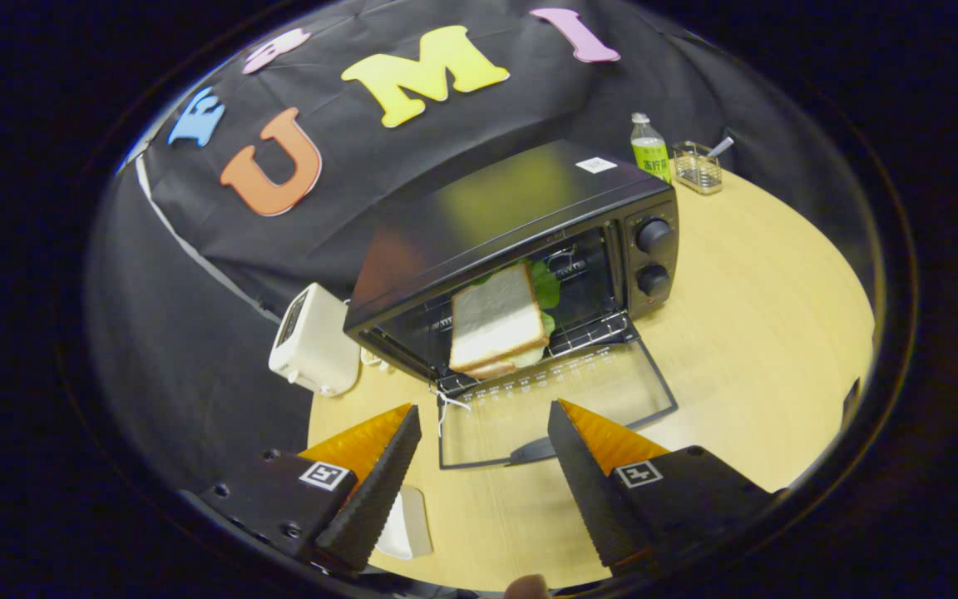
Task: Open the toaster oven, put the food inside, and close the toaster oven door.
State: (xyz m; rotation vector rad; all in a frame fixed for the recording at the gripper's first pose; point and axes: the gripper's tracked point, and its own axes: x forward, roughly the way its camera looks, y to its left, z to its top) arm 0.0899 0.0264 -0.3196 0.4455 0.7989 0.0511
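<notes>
Hovering above the near side of the desk [745, 333], the tool [483, 433] has its fingers spread wide with nothing between them. Left to right, a white appliance [313, 341] stands just beside the left wall of the toaster oven [520, 249], and a pale flat object [408, 524] lies on the desk under the left finger. The oven door [554, 408] lies folded down flat just ahead of the fingers, its handle [533, 451] nearest them. The sandwich [496, 320], with green leaf showing behind it, sits on the rack inside the oven but close to the front, its near edge reaching toward the rack's lip.

That is likely the main risk: swinging the door up could catch the sandwich's front edge and crush or push it if it overhangs. The handle is low and thin, so a finger might slide off it, or scrape the desk, and a hard lift could shove the light oven back against the white appliance.

Farther right, a green bottle [650, 150] and a small wire holder [697, 169] stand well apart behind the oven. The desk is pale wood and round-edged, backed by black cloth.
</notes>
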